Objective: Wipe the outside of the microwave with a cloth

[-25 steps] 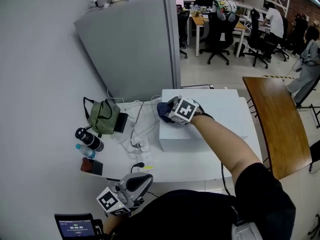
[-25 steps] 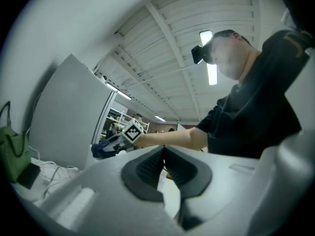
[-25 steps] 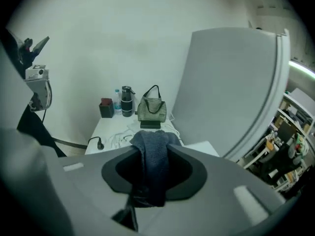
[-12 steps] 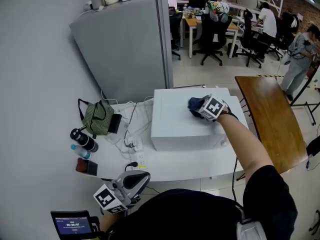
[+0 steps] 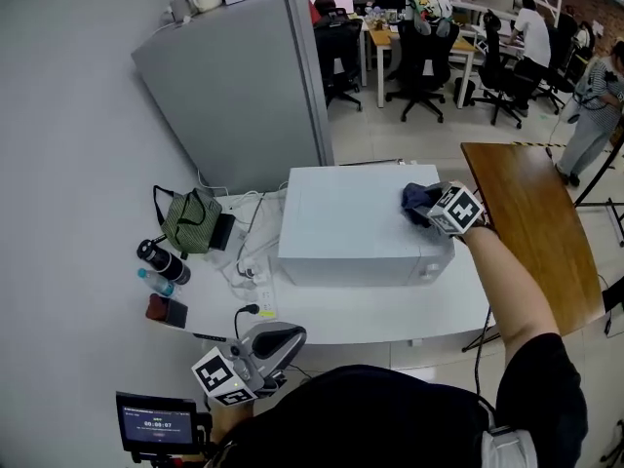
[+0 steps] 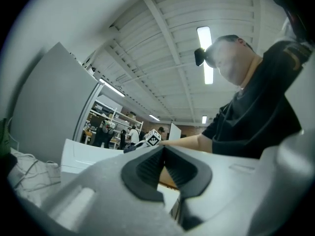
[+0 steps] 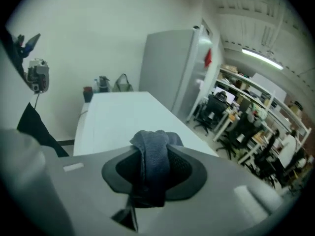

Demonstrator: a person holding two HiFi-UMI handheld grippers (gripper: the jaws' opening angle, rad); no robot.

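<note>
Text survey, head view. One item w/ characters: small dark screen (image 5: 156,424) at bottom-left edge. It shows a row of light digits in colon-separated timer format, approx. 00:00:xx; last digits too small to confirm. Fainter line beneath, illegible.

Markers: left cube (image 5: 222,379) on left hand-held gripper (image 5: 289,335) and right cube (image 5: 456,209) on right hand-held gripper (image 5: 434,206) each carry a black-on-white square code pattern, not letters or nos. Right cube's pattern also shows in left gripper view (image 6: 153,139).

Remaining items on worktop (image 5: 370,318) and in bkgd: print not legible.

Bright ceiling strip lighting, fisheye-warped edges
</note>
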